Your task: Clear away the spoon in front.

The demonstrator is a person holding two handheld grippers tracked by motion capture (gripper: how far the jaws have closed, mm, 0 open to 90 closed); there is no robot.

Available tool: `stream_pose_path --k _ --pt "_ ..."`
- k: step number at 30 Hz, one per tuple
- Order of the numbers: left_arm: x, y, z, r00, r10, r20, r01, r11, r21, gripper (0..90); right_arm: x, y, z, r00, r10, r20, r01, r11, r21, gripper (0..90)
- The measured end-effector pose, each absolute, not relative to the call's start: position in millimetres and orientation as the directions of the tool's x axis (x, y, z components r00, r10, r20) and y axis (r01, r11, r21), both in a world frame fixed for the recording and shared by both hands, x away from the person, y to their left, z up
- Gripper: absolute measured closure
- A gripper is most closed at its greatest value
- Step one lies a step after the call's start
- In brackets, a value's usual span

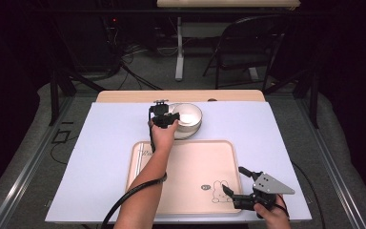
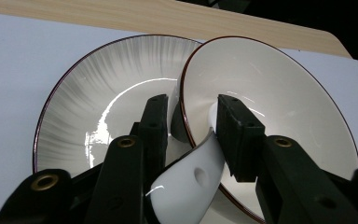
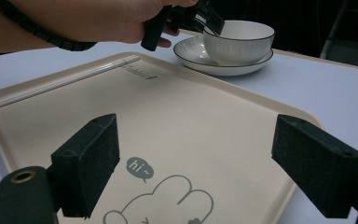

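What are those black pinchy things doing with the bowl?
A person's left gripper has its jaws on either side of the rim of a white bowl and a white spoon. The bowl sits on a plate. The right gripper hangs open over a beige tray, holding nothing.

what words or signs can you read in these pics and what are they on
"hi ~" stands in a grey speech bubble printed on the beige tray, beside a line-drawn rabbit.
A small dark print near the tray's far corner is too small and blurred to read.
The bowl and plate bear no text.
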State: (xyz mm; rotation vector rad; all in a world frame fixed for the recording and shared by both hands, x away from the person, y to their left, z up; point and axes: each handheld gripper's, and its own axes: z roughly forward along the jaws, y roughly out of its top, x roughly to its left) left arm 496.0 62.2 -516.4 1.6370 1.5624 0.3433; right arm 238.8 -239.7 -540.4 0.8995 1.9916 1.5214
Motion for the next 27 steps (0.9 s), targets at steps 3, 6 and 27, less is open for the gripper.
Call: stream_pose_path --k 3,6,27 --pt "496 63 -516 0.191 0.921 -0.341 0.701 0.115 0.704 65.2 239 -240 -541 -0.672 0.74 0.021 0.214 0.168 0.962 14.3" --pt "495 65 -517 0.18 0.918 -0.352 0.694 0.135 0.707 62.5 239 -240 -541 -0.672 0.74 0.021 0.215 0.168 0.962 14.4" --pt "482 71 -508 0.171 0.896 -0.41 0.72 0.171 0.673 69.6 240 -240 -541 -0.67 0.742 0.021 0.217 0.168 0.962 14.3"
